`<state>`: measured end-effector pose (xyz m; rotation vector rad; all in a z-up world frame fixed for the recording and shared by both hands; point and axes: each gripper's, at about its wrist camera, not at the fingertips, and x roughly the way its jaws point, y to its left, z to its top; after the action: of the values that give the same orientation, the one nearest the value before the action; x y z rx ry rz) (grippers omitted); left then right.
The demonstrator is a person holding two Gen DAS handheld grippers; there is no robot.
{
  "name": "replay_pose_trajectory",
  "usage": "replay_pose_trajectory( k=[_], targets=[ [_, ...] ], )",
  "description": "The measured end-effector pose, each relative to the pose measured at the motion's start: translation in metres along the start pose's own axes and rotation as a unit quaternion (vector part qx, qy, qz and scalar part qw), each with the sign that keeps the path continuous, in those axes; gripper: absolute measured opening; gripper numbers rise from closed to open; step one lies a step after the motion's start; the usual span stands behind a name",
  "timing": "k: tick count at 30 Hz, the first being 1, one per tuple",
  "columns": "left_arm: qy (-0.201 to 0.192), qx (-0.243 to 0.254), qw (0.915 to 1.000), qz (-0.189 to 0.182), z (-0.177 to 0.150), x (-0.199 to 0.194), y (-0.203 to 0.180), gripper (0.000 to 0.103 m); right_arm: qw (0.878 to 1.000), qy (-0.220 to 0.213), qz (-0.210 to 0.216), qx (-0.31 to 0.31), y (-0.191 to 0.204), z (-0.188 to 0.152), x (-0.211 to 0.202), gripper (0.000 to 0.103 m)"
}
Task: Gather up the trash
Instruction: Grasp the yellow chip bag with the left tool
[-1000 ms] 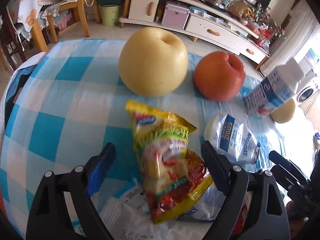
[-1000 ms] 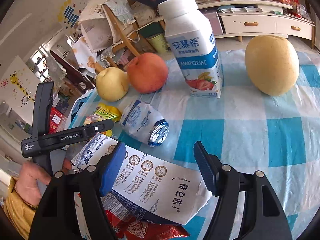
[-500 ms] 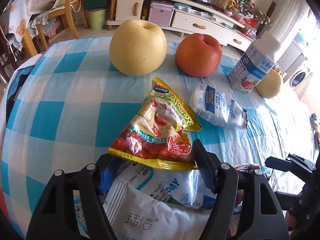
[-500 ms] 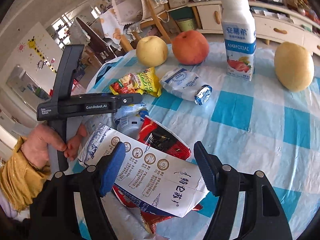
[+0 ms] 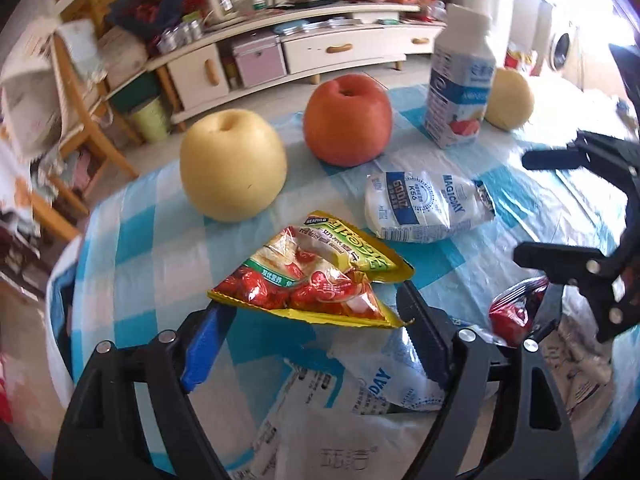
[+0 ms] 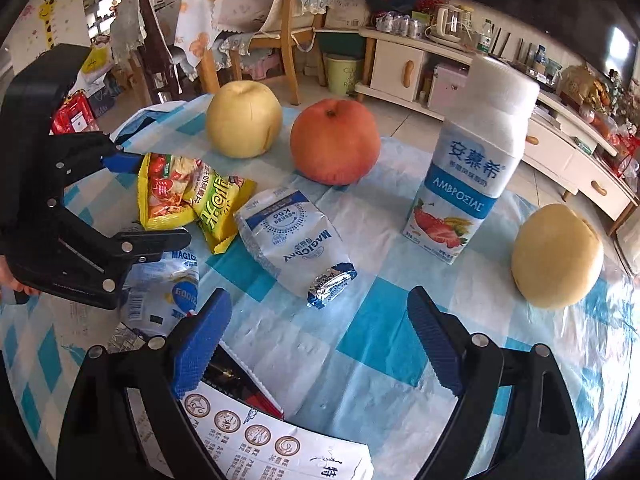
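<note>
The left gripper (image 5: 316,316) stands with its jaws apart on either side of the near edge of the yellow and red crinkled snack packet (image 5: 316,280), not clamped on it. That packet lies on the blue and white checked tablecloth (image 5: 136,248), just in front of the pale yellow pear (image 5: 233,164) and beside the white and blue foil pouch (image 5: 424,210). It looks light, thin and slippery, likely to crumple; a flat sealed edge seems the best hold.

The right gripper (image 6: 320,344) is also spread wide, holding nothing, above a white printed paper bag (image 6: 280,448). Only the right view shows the packet folded double, and a second blue and white wrapper (image 6: 168,292) under the left gripper (image 6: 132,200).
</note>
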<state>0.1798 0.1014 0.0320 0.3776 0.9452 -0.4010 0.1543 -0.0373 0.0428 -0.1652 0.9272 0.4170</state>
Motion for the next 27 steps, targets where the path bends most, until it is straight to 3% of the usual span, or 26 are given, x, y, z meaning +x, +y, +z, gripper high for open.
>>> replay_pose_trajectory(
  k=[3,9,12,16,18,27],
  targets=[
    [0.005,0.019,0.9998,-0.004,0.002,0.002,0.000,0.083,1.000,-0.005,0.003,-0.003,0.001,0.011,0.013,0.089],
    [0.010,0.014,0.9992,-0.036,-0.002,0.002,0.003,0.083,0.999,-0.001,0.052,-0.001,0.001,0.018,0.026,0.088],
    [0.010,0.014,0.9988,-0.045,-0.007,0.000,0.000,0.083,0.998,0.003,0.066,-0.002,0.000,0.020,0.028,0.082],
    [0.007,0.008,0.9993,-0.036,-0.006,-0.001,0.000,0.083,0.998,0.003,0.069,-0.010,0.003,0.020,0.027,0.078],
    [0.007,0.007,0.9994,-0.034,-0.004,-0.005,0.003,0.083,0.998,0.009,0.051,-0.020,0.004,0.020,0.027,0.077],
    [0.021,0.065,0.9977,0.006,0.016,-0.003,0.015,0.083,0.999,0.016,0.040,-0.025,0.015,0.025,0.033,0.078]
  ],
)
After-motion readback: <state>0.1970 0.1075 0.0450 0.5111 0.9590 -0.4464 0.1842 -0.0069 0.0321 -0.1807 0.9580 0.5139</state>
